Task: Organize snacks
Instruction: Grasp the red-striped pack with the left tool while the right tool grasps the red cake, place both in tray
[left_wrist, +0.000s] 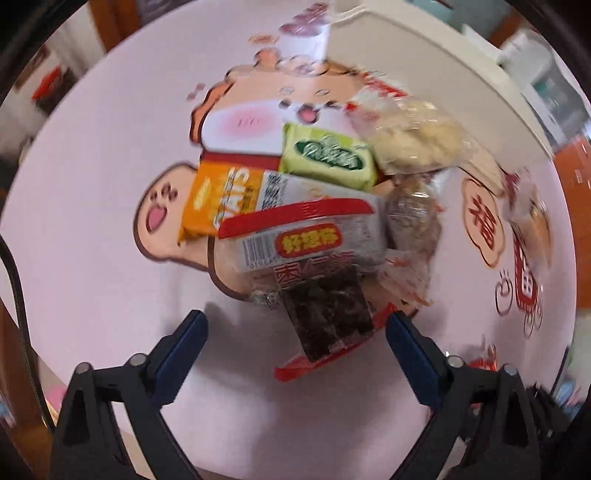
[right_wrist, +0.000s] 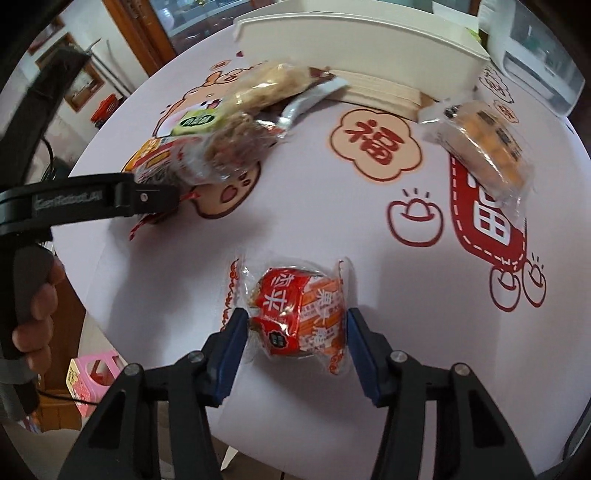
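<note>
The round table (right_wrist: 295, 229), covered by a pale printed cloth, is seen with a white tray (right_wrist: 354, 48) at its far edge and a heap of wrapped snacks (left_wrist: 295, 206) near the middle. One clear-wrapped orange snack (right_wrist: 487, 147) lies apart, near the tray.

The likeliest fault is a pinch on loose wrapper only: the crinkled film could slip out once lifted, or the packet could be pushed along the smooth cloth. At the heap, neighbouring packets could be dragged along, since they overlap.

The red packet (right_wrist: 299, 317) lies between the jaws of the right gripper (right_wrist: 295, 328), which are partly spread; the blue pads are just beside its film ends and no firm grip is shown. The left gripper (left_wrist: 295, 332) is spread wide, straddling the dark snack bar (left_wrist: 325, 314) at the heap's near edge without contact.
</note>
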